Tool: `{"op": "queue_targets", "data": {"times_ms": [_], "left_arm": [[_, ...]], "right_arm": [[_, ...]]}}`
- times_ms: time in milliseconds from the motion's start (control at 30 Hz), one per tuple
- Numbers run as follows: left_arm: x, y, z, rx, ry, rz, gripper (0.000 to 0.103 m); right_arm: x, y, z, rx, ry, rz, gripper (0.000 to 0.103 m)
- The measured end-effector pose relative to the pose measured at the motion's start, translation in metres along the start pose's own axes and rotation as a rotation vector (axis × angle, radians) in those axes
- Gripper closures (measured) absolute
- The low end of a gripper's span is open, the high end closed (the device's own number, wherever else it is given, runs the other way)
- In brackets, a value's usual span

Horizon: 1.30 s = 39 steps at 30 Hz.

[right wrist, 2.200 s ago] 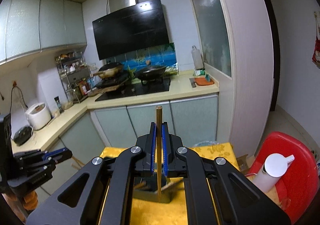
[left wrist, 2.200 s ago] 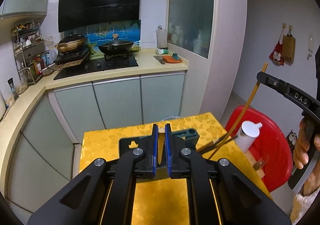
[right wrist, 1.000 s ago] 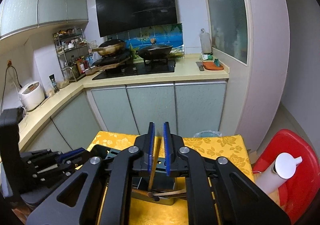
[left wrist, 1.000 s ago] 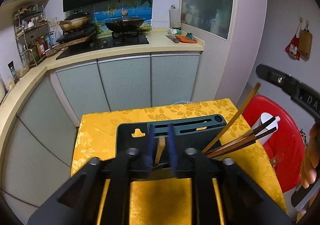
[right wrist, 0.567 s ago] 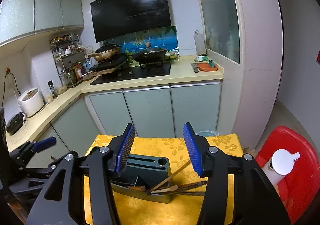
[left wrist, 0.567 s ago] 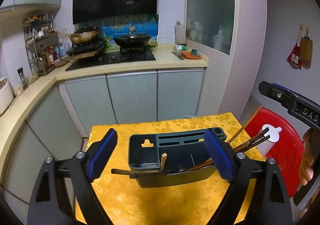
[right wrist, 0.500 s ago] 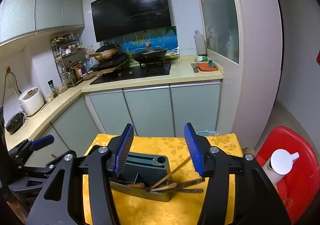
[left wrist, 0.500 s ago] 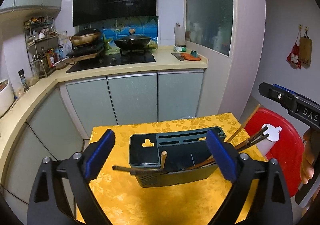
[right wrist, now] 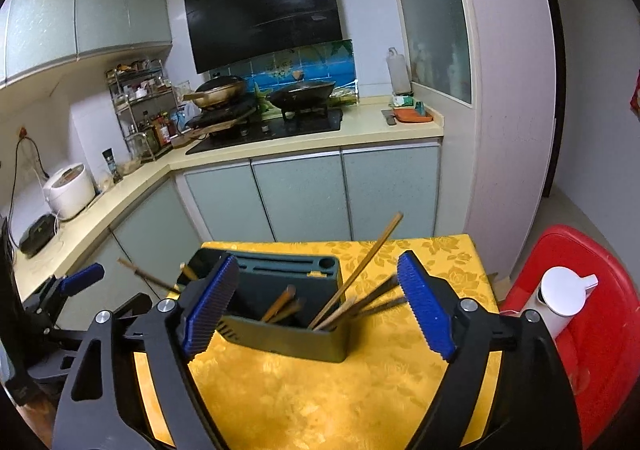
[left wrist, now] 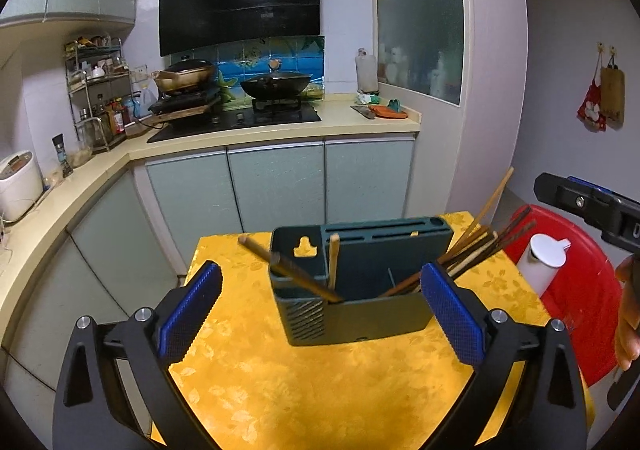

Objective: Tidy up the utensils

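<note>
A dark green utensil holder point(left wrist: 360, 310) stands on the yellow tablecloth point(left wrist: 300, 390); it also shows in the right wrist view point(right wrist: 288, 338). Several wooden and dark chopsticks point(left wrist: 480, 242) lean out of it to the right, and a few point(left wrist: 292, 270) lean left. In the right wrist view a light chopstick point(right wrist: 360, 270) sticks up highest. My left gripper point(left wrist: 320, 318) is open and empty, in front of the holder. My right gripper point(right wrist: 316, 314) is open and empty, just above and in front of it. The right gripper's body point(left wrist: 592, 210) shows at the left view's right edge.
A red stool point(right wrist: 592, 330) with a white bottle point(right wrist: 564, 298) stands right of the small table. Kitchen counter point(left wrist: 280, 126) with stove and pans lies behind. The left gripper point(right wrist: 60, 290) shows at the right view's left edge.
Both grippers went from shut to wide open and pulled back from the holder. The chopstick that the right gripper held now stands in the holder.
</note>
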<state>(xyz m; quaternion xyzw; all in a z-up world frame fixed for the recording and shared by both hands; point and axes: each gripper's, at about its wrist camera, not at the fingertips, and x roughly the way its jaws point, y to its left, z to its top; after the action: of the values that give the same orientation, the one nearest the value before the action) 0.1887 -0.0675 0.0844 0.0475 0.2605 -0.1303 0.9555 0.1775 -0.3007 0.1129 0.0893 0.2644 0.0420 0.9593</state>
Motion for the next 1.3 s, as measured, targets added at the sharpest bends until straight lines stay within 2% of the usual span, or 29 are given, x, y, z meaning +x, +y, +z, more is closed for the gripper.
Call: {"op": "queue_targets", "data": {"times_ms": [167,367,533,1033,1300], "left_arm": [[-0.012,0.002,-0.021,-0.003,-0.013,0.013,0.007],[-0.023,0.002,-0.044,0.016,-0.02,0.036,0.007],[-0.033,0.002,-0.057,0.015,-0.038,0.064,0.007],[-0.056,0.007,-0.093,-0.047,-0.061,0.062,0.007],[-0.054,0.009,-0.11,-0.066,-0.04,0.065,0.007]], "right_arm": [[-0.009,0.007,-0.026,-0.012,-0.006,0.0,0.016],[-0.015,0.02,-0.062,-0.07,-0.009,-0.041,0.013],[-0.027,0.033,-0.083,-0.12,-0.061,-0.098,0.007],[-0.05,0.044,-0.125,-0.12,-0.117,-0.115,0.007],[-0.044,0.036,-0.145,-0.076,-0.091,-0.117,0.007]]}}
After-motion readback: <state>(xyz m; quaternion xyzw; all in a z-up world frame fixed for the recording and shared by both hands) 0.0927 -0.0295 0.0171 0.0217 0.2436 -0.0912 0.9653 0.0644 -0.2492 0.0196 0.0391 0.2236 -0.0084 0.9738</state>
